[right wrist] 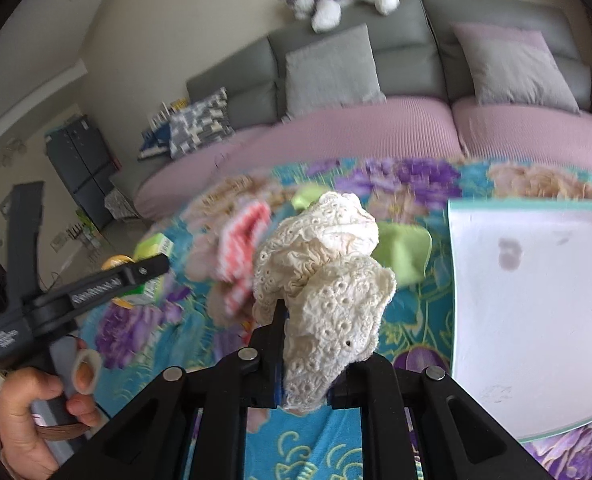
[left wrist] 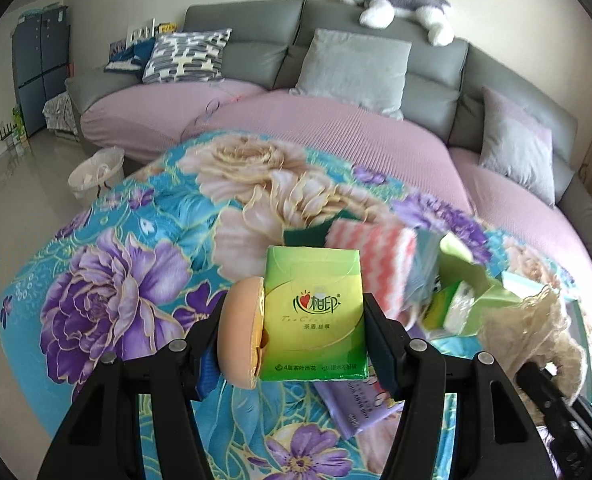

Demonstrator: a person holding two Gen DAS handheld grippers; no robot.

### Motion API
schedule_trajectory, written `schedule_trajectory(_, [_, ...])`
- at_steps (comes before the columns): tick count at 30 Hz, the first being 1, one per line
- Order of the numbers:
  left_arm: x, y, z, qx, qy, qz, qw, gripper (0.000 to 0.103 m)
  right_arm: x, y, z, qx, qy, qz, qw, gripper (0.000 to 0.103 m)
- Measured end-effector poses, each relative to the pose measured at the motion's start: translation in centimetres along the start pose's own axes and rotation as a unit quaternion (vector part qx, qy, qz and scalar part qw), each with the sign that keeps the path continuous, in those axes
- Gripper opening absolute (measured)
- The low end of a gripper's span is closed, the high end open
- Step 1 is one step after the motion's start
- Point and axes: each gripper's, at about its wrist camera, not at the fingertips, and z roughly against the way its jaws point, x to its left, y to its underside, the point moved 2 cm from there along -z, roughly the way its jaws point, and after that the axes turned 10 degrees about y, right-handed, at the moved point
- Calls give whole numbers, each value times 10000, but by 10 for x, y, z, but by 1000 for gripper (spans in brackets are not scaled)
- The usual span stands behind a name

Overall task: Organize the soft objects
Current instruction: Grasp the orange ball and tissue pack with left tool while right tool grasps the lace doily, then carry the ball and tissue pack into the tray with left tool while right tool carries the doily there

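Note:
My left gripper (left wrist: 292, 320) is shut on a green tissue pack (left wrist: 314, 304) with a tan round squishy bun (left wrist: 240, 332) pressed against the pack's left side; both are lifted above the flowered blanket (left wrist: 136, 248). In the right wrist view the left gripper (right wrist: 144, 276) appears at the left with that green pack (right wrist: 156, 246), and a person's hand (right wrist: 36, 412) holds its handle. My right gripper (right wrist: 296, 340) is shut on a bunched cream lace cloth (right wrist: 328, 280), also raised off the blanket; the cloth (left wrist: 536, 320) hides its right finger. A pink zigzag cloth (left wrist: 376, 252) lies behind.
Green cloths (right wrist: 404, 252) and a purple pack (left wrist: 360, 408) lie on the blanket. A white tray with a teal rim (right wrist: 536, 300) sits at the right. Behind stand a grey sofa with pink covers (left wrist: 336, 120), cushions, a plush dog (left wrist: 396, 4) and a white basket (left wrist: 96, 176).

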Motion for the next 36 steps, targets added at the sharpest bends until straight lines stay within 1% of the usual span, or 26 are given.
schedule_trajectory(3, [-6,-3,6,-84,95,-42,9999,63,3,-6,16,-213,-8,46,9998,15])
schedule_trajectory(6, [-14,-4,10,-127,179,-107,9997,63,2,-10,25,-318,36,39,9995,15])
schedule_trajectory(10, [-27,-6,9,-125,308,-191,9993,63,-10,-12,31,-372,317,23,9988,15])
schedule_trajectory(12, [-35,-6,9,-113,393,-242,9989,63,-22,-14,36,-426,379,-65,9984,15])
schedule_trajectory(14, [-45,-6,8,-98,453,-327,9984,63,-35,-15,42,-498,530,-164,9972,15])
schedule_trajectory(18, [-71,-6,6,-51,599,-575,9965,63,-64,-15,49,-507,751,-416,9950,14])
schedule_trajectory(23, [-99,-5,4,2,720,-853,9937,63,-99,-16,57,-576,1119,-742,9893,14])
schedule_trajectory(26, [-120,-5,2,61,791,-1067,9911,63,-122,-15,57,-542,1272,-941,9859,15])
schedule_trajectory(31, [-158,0,-7,264,1089,-1403,9837,63,-153,-10,54,-344,1858,-1054,9763,15])
schedule_trajectory(34, [-182,4,-16,390,1226,-1610,9785,63,-173,-7,55,-312,1966,-1240,9721,15])
schedule_trajectory(36, [-197,8,-23,486,1329,-1721,9749,63,-184,-6,57,-316,2111,-1291,9684,15])
